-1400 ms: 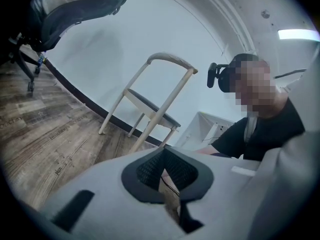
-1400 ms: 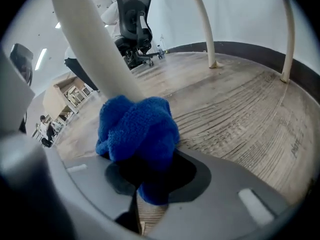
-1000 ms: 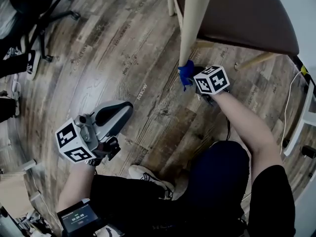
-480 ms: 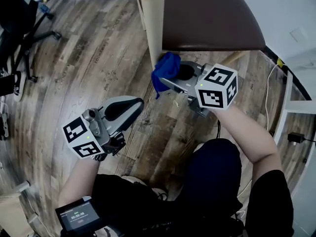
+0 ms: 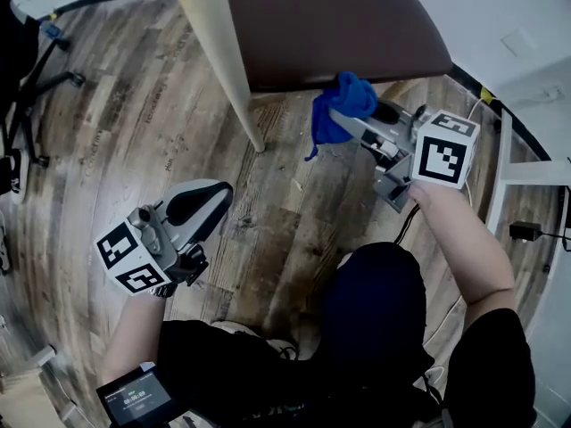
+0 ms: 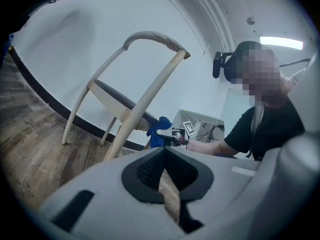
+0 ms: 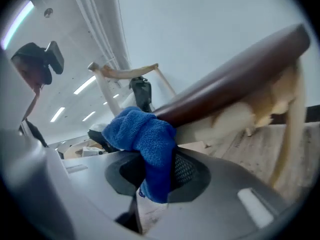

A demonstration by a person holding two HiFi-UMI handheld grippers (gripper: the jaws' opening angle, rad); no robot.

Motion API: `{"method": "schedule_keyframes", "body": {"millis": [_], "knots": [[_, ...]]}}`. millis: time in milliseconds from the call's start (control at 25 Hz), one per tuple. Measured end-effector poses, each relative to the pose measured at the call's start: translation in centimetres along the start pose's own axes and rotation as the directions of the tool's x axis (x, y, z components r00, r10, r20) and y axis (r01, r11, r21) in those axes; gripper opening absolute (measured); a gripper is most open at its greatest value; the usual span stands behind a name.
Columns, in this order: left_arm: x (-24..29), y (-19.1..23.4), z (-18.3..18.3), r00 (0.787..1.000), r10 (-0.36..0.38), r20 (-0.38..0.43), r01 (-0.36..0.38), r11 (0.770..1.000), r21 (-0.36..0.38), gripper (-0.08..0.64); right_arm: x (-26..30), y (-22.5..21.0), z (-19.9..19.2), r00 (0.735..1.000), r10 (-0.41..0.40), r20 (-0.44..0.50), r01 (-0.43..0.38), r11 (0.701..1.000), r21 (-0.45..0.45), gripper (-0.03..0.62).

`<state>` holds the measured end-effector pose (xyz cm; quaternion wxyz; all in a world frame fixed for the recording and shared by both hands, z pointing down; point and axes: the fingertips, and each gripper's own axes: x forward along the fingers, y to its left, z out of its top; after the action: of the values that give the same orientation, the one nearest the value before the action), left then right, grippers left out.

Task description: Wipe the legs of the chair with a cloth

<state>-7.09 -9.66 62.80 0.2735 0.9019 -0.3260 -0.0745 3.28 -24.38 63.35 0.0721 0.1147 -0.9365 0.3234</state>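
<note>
A chair with a dark brown seat point(image 5: 348, 25) and pale wooden legs stands at the top of the head view; its front leg point(image 5: 217, 52) slants down to the floor. My right gripper point(image 5: 343, 119) is shut on a blue cloth point(image 5: 341, 108), held in the air just below the seat's front edge, apart from the leg. In the right gripper view the blue cloth point(image 7: 145, 141) bunches between the jaws with the seat point(image 7: 235, 84) behind. My left gripper point(image 5: 201, 205) hovers lower left, shut and empty. In the left gripper view the chair leg point(image 6: 142, 106) and cloth point(image 6: 159, 133) show ahead.
Wood plank floor point(image 5: 134, 123) all around. An office chair base point(image 5: 27, 87) stands at the far left. A white wall and a white frame point(image 5: 500, 176) with cables lie on the right. The person's legs and shoe fill the bottom.
My right gripper has lifted the blue cloth off the lower chair leg and carried it up and right, under the seat's edge. The head view has swung; the left gripper barely moved.
</note>
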Motion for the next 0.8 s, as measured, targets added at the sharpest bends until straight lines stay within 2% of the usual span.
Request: {"method": "schedule_keyframes", "body": {"millis": [80,200,320,400,440,520,560,800], "knots": [[0.2,-0.1,0.3,1.0,-0.004,0.003,0.004,1.0,-0.001,0.002,-3.5,-3.0,1.5,0.991,-0.128,0.043,0.126,0.991,0.034,0.1],[0.7,-0.1,0.2,1.0,-0.012,-0.002,0.012,1.0,-0.005,0.002,-9.0,-7.5,3.8,0.939,-0.319,0.128,0.307,0.946,0.104,0.1],[1.2,0.1,0.0,1.0,-0.02,-0.021,0.02,1.0,-0.002,0.002,-12.9,-10.6,5.6,0.882,-0.426,0.203,0.388,0.9,0.2,0.1],[1.4,0.1,-0.3,0.999,-0.023,-0.03,0.023,1.0,-0.002,0.002,-14.6,-11.7,5.9,0.848,-0.485,0.215,0.444,0.87,0.214,0.1],[1.4,0.1,-0.3,0.999,-0.024,-0.031,0.023,1.0,-0.004,0.002,-14.8,-11.9,6.1,0.846,-0.485,0.221,0.446,0.871,0.205,0.1],[1.5,0.1,-0.3,0.999,-0.022,-0.029,0.022,1.0,-0.008,0.002,-13.8,-11.4,6.5,0.875,-0.422,0.237,0.389,0.904,0.176,0.1],[1.5,0.1,-0.3,0.999,-0.021,-0.03,0.02,1.0,-0.008,0.002,-13.4,-11.3,6.5,0.882,-0.407,0.239,0.374,0.911,0.173,0.1],[1.5,0.3,-0.4,0.999,-0.012,-0.043,0.011,1.0,-0.012,0.002,-13.5,-13.5,4.2,0.835,-0.507,0.214,0.461,0.857,0.228,0.1]]}}
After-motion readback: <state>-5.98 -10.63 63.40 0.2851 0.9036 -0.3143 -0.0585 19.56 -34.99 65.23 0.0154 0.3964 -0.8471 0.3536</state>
